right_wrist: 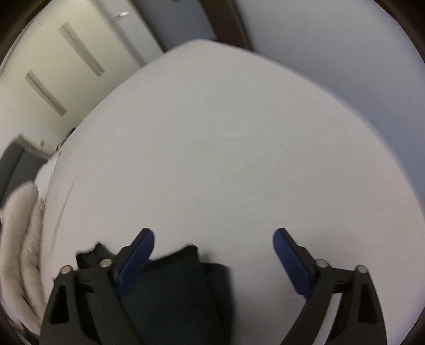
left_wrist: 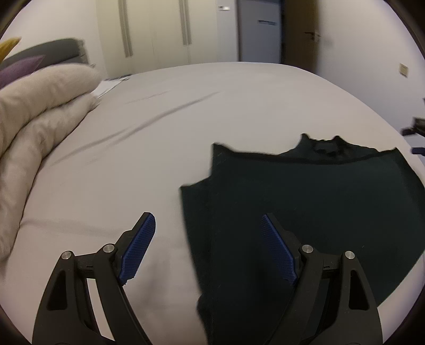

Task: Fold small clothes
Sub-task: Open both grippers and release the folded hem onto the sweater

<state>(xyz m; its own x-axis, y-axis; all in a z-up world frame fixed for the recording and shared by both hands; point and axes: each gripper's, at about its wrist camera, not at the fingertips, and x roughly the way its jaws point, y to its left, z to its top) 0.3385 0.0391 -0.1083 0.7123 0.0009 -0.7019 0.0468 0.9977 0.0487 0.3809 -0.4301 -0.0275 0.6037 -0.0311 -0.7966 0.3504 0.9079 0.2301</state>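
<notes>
Dark matt cloth garment [left_wrist: 305, 201]; smooth white bed sheet [left_wrist: 159, 148]; ribbed blue gripper pads [left_wrist: 139, 248]; fluffy beige blanket [left_wrist: 34, 111]

Right wrist view. The right gripper [right_wrist: 213, 238], a black two-finger linkage with blue ribbed pads [right_wrist: 290, 261], has its jaws spread wide with nothing between them, above a pale grey bedsheet [right_wrist: 225, 148] that fills most of the frame. A dark, nearly black fabric garment [right_wrist: 175, 289] lies on the sheet at lower left, partly hidden behind the left finger; its far edge shows small raised points. A cream quilted duvet [right_wrist: 21, 233], folded in rolls, lies along the left edge. Beyond the bed stand cream wardrobe doors with long vertical handles [right_wrist: 61, 74] and a dark door frame [right_wrist: 231, 24]. The picture is somewhat blurred.
</notes>
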